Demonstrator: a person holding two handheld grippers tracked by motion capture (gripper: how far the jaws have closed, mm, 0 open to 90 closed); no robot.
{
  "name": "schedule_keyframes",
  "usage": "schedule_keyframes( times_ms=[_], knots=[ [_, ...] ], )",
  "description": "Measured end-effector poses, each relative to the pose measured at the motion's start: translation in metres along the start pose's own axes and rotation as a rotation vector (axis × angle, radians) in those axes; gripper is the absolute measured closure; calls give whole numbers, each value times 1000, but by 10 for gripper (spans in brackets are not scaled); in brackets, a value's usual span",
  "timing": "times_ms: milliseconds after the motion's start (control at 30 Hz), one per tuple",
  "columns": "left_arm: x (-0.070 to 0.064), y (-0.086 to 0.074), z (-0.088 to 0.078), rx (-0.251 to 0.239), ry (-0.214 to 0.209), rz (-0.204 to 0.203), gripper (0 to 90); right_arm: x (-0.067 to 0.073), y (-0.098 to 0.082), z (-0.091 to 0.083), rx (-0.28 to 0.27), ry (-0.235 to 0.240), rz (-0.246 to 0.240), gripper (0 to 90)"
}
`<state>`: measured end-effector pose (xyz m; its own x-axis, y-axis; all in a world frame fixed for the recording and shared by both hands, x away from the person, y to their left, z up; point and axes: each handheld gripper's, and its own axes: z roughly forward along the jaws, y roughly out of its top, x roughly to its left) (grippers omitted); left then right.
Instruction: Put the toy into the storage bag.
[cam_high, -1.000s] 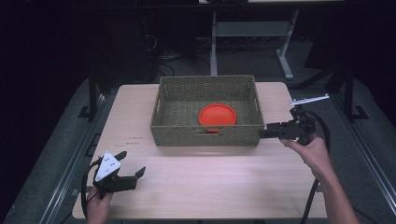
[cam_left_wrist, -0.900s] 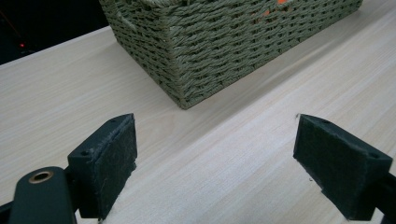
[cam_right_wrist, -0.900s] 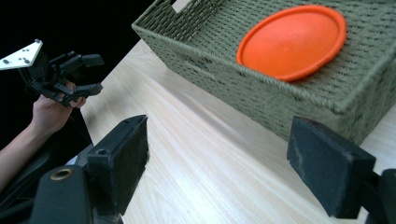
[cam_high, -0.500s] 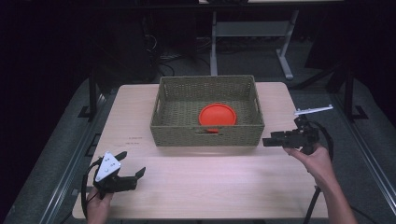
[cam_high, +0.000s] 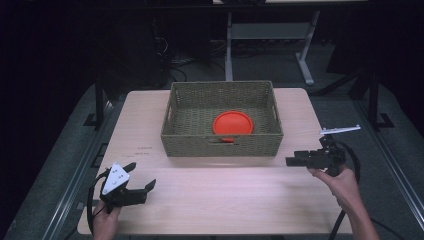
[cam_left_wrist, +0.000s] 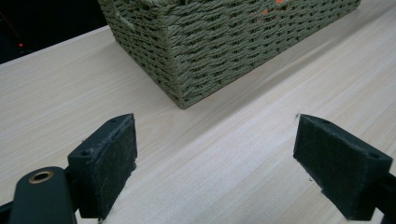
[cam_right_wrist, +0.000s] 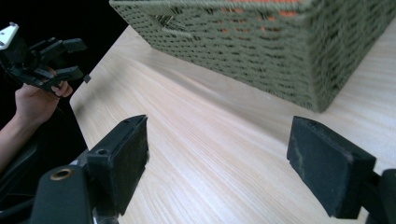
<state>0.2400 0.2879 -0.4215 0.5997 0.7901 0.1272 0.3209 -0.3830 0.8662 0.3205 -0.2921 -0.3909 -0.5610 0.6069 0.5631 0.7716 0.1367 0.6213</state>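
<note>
You are holding both grippers spread and empty: the left gripper (cam_high: 137, 186) near the basket's (cam_high: 222, 142) front left corner, the right gripper (cam_high: 291, 161) just off its front right. The orange disc (cam_high: 233, 123) is lying inside the basket; nothing seems left outside.

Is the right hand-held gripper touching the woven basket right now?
Apart. The high view shows bare table between the right hand-held gripper and the woven basket; the right gripper view shows open jaws short of the basket's corner.
</note>
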Motion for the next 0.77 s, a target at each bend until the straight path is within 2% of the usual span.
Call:
schedule_keyframes(
  times_ms=[100,567,700,767],
  knots=[
    [1,0,-1,7,0,11,128,-3,-7,0,-8,1,9,198],
    [-2,0,0,-8,-2,2,129,-10,-43,1,-19,-15,39,198],
    [-2,0,-1,-8,-2,2,129,-7,-61,2,-40,-23,39,197],
    [-2,0,-1,-6,4,5,129,-1,-72,2,-55,-43,17,197]
  ],
)
